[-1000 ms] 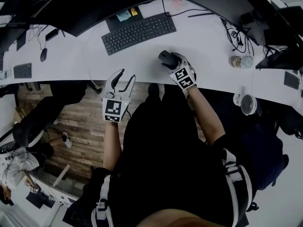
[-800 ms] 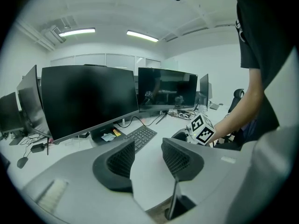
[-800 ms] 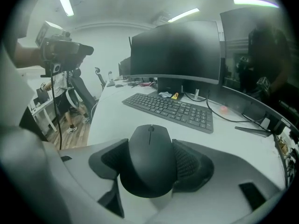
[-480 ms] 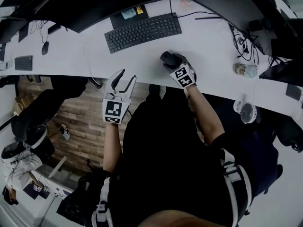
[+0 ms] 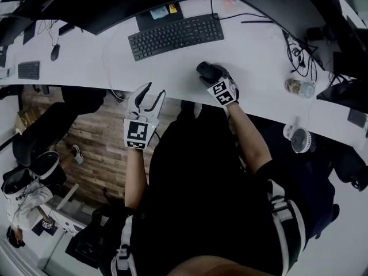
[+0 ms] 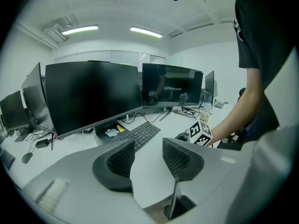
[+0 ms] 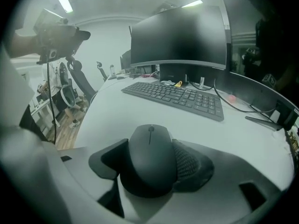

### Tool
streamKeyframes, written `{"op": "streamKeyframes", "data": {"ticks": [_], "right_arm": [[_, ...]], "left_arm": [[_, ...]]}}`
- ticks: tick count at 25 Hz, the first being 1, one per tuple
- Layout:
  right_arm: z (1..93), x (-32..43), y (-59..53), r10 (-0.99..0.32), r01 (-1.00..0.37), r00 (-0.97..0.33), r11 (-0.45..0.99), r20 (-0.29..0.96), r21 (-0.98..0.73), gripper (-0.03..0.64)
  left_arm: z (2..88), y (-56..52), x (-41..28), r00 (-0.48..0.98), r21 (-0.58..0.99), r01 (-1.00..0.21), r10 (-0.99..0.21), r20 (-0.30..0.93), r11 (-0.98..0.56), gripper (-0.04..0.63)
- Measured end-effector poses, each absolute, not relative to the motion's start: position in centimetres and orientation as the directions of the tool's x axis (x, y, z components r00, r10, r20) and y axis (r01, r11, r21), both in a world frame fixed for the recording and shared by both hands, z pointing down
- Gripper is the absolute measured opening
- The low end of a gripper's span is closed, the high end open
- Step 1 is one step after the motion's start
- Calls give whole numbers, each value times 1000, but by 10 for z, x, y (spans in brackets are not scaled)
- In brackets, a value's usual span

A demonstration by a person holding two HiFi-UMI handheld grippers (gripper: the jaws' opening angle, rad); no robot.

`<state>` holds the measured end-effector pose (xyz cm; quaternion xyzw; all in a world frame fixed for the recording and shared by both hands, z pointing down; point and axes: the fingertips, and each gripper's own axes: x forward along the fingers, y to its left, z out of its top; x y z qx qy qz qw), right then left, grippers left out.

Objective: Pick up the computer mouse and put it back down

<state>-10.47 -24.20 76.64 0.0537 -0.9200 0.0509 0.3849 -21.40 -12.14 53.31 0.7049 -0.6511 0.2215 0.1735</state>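
The black computer mouse (image 7: 150, 153) sits between the two pads of my right gripper (image 7: 149, 160), which is shut on its sides. In the head view the mouse (image 5: 203, 71) and the right gripper (image 5: 208, 75) are low over the white desk (image 5: 253, 50), right of the middle; I cannot tell whether the mouse touches the desk. My left gripper (image 5: 152, 94) hangs at the desk's front edge, left of the mouse. It is open (image 6: 148, 158), with nothing between its jaws.
A black keyboard (image 5: 176, 35) lies beyond the mouse, with dark monitors (image 7: 180, 34) behind it. Cables (image 5: 293, 48), a bottle (image 5: 300, 87) and a small fan (image 5: 300, 141) are on the desk to the right. Office chairs stand over the wooden floor (image 5: 98, 148) to the left.
My right gripper has sunk a little toward the desk with the mouse in it. The left gripper has kept its place. The head view has shifted slightly.
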Motion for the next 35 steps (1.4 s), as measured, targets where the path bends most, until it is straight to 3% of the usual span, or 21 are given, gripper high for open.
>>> {"op": "streamKeyframes", "data": {"ticks": [19, 35], "right_arm": [[761, -96, -242, -75, -165, -693, 985, 717, -57, 318], [703, -53, -241, -253, -322, -718, 947, 649, 12, 298]], "left_arm": [[525, -109, -208, 71, -51, -992, -852, 519, -113, 187], [515, -103, -199, 147, -50, -981, -877, 458, -190, 186]]}}
